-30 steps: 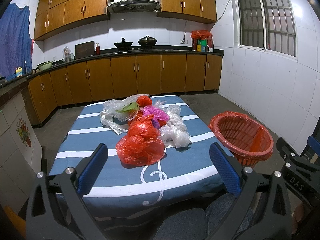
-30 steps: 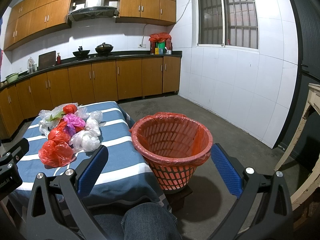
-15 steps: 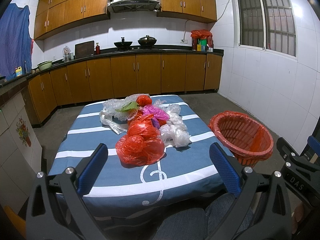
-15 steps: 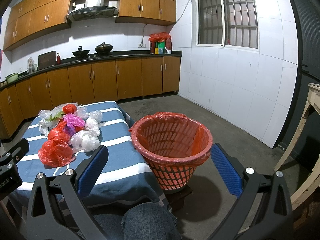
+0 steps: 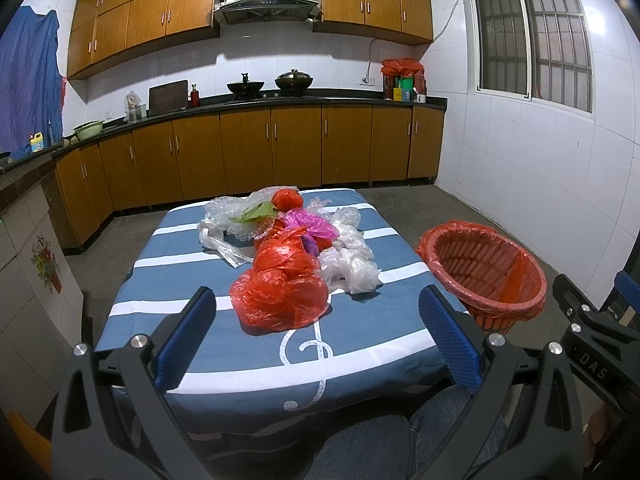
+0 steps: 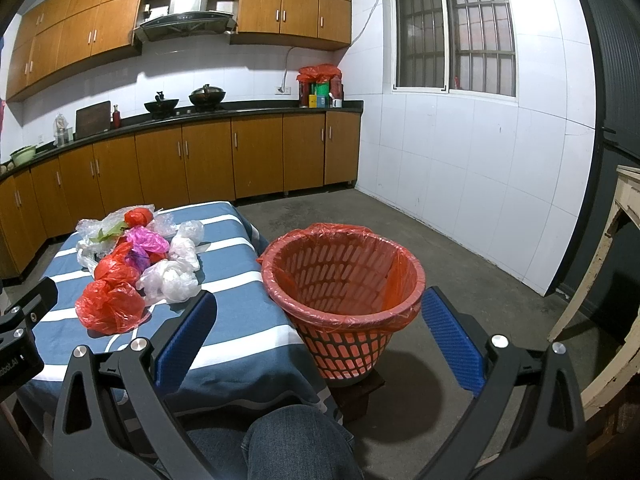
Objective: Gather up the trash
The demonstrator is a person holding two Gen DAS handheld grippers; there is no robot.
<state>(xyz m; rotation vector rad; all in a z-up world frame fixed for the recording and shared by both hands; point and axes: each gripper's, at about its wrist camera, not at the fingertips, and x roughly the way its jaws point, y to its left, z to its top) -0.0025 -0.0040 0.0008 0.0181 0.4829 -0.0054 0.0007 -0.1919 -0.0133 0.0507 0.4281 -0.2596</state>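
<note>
Nothing is collected yet. The left gripper [image 5: 316, 328] hangs spread and empty, the red bag [image 5: 280, 298] just ahead between its fingers; the right gripper [image 6: 320, 332] is spread too, the lined basket [image 6: 344, 280] directly ahead. Next, probably: advance left, pinch the bag.

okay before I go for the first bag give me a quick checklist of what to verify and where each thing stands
1. Left hand-held gripper open, holding nothing: ok.
2. Right hand-held gripper open, holding nothing: ok.
3. Nearest red bag unobstructed on the table: ok.
4. Basket upright, liner over its rim, no trash visible inside: ok.
5. Basket reachable, beside the table: ok.
6. Bag contents and weight: cannot tell.
</note>
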